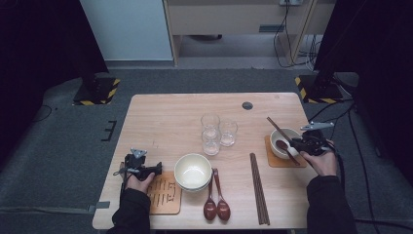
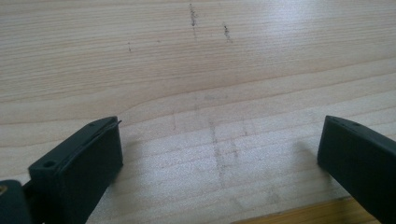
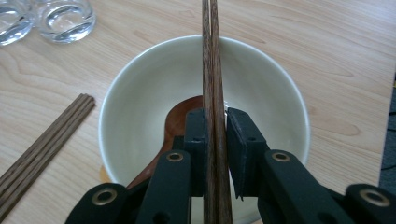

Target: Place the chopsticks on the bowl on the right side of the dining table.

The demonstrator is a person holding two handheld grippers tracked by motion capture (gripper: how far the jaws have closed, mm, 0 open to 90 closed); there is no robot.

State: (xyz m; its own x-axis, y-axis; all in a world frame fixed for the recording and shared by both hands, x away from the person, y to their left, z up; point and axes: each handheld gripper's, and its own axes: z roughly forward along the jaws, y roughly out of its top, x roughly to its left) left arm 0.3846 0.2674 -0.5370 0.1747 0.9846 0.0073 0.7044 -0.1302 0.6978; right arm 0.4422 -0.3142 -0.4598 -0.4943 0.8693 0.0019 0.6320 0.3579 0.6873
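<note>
A: Left side. What is the left tool doing?

B: It rests low over the surface, jaws wide apart with nothing between them; bare wood lies ahead of it. Just near of it sits a slatted coaster, likely kept free for a bowl.

A: Centre?

B: Stacked bowls, two spoons at their right, then a spare chopstick pair lying near-to-far. Three glasses stand clustered farther off. Each group is apart from its neighbours, so there is room to pass between them.

A: Right side?

B: The right tool grips the chopsticks, jaws drawn in on both sides of the pair. They are held over the small bowl, their far ends reaching past its far rim. A spoon already lies inside that bowl, which sits on its own coaster.

A: Why hold them so?

B: Probably to lay them across the rim, as in a place setting.

A: Margins?

B: The bowl is near the right edge of the surface; free room lies to its left and far side.
</note>
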